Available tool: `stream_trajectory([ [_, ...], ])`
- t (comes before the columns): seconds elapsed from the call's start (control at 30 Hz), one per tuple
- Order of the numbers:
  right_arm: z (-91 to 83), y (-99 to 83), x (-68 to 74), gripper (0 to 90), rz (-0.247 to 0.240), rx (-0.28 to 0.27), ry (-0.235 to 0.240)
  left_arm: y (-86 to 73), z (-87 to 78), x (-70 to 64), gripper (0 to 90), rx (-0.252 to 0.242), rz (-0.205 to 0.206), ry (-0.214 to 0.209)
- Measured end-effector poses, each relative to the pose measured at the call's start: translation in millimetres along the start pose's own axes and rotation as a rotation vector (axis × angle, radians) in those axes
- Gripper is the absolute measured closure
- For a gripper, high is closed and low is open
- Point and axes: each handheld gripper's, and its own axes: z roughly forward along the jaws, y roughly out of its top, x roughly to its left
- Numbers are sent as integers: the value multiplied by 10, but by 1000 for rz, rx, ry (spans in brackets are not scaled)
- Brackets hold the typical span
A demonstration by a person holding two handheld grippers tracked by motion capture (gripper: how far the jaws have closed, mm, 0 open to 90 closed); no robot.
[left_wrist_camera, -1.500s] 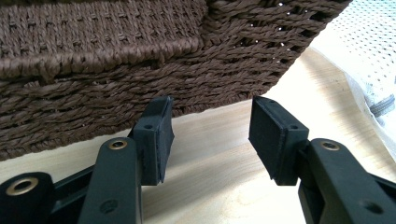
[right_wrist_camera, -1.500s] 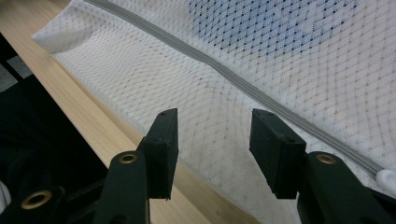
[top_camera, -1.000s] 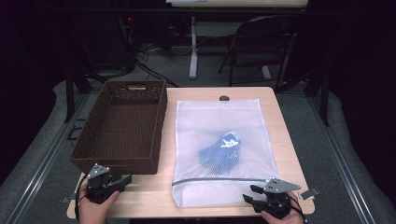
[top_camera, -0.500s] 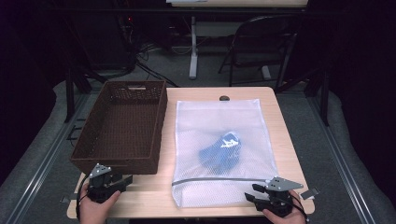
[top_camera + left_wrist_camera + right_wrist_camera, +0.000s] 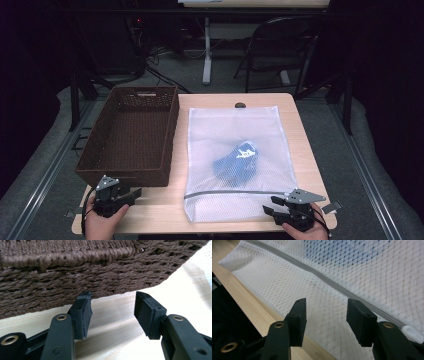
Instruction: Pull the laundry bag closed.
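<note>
One blue garment [image 5: 237,161] blurred inside mesh bag [image 5: 235,130], right gripper [image 5: 325,315] agape

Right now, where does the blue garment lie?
In the high view, the blue garment lies inside the white mesh bag, right of the brown basket.

Left gripper [image 5: 131,193]: at 7 o'clock in the high view, gripped in left hand [image 5: 102,223], jaws parted and pointing toward 3 o'clock, nothing between them. Right gripper [image 5: 270,206]: at 5 o'clock, gripped in right hand [image 5: 305,229], jaws parted, pointing toward 9 o'clock, nothing clamped. Both held low, well apart.
</note>
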Motion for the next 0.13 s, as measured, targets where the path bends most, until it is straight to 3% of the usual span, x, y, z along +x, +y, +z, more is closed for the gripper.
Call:
stream_trajectory([
  [0.13,-9,6,-9,501,-2,-3,-2,-6,-6,21,469,3,-1,3],
])
